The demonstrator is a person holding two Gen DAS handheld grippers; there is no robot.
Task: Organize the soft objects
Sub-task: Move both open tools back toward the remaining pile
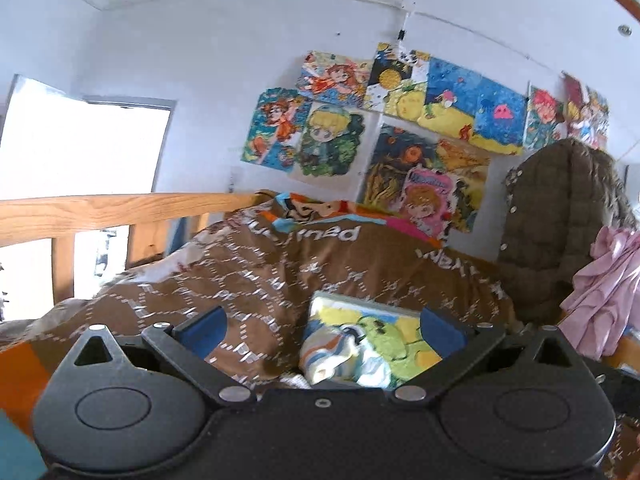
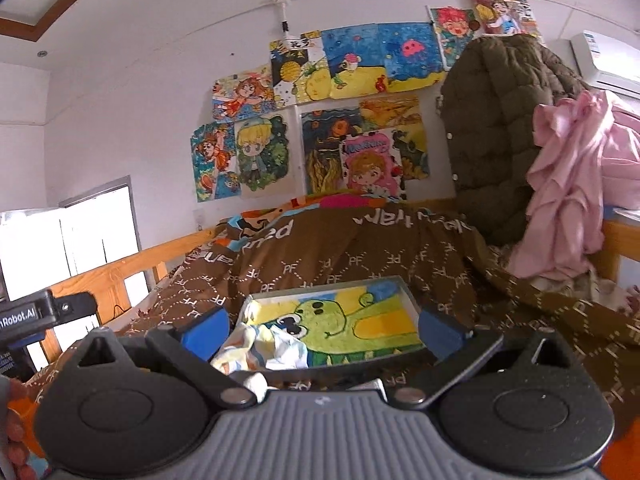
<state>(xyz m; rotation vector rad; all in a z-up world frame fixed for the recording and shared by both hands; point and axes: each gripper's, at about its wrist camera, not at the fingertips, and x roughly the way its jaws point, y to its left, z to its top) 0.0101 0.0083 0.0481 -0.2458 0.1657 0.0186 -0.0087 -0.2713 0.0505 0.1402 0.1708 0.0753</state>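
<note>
Shallow tray (image 2: 406, 292): grey-rimmed, rectangular, resting on the brown quilt (image 2: 360, 256) of a wooden-railed bed (image 2: 120, 272). Its floor carries a crayon-style picture of a green big-eyed cartoon creature on yellow and blue. Long axis runs left to right across the right wrist view, the far edge tipped slightly upward.

Contents: one crumpled cloth (image 2: 260, 348), bunched in the tray's near left corner and spilling over the near rim. White with pale blue, yellow and orange patches; soft, wrinkled, no clear long axis or direction. In the left wrist view the same cloth (image 1: 340, 356) lies at the near end of the tray (image 1: 360, 304), between that claw's fingers in the picture, though contact cannot be told.

Left claw (image 1: 322, 324): blue-padded fingers spread wide, nothing held.

Right claw (image 2: 324, 330): fingers likewise spread wide, nothing held, the tray framed between them just beyond the tips.

Quilt: brown, white dotted lattice with "PF" lettering, heaped toward the wall; orange and blue print at its far end.

Other soft items: a dark olive padded jacket (image 2: 500, 132) hanging at the right, a pink garment (image 2: 568, 184) draped beside it over the bed rail.

Wall: colourful cartoon drawings (image 2: 320, 120) pinned above the bed.
</note>
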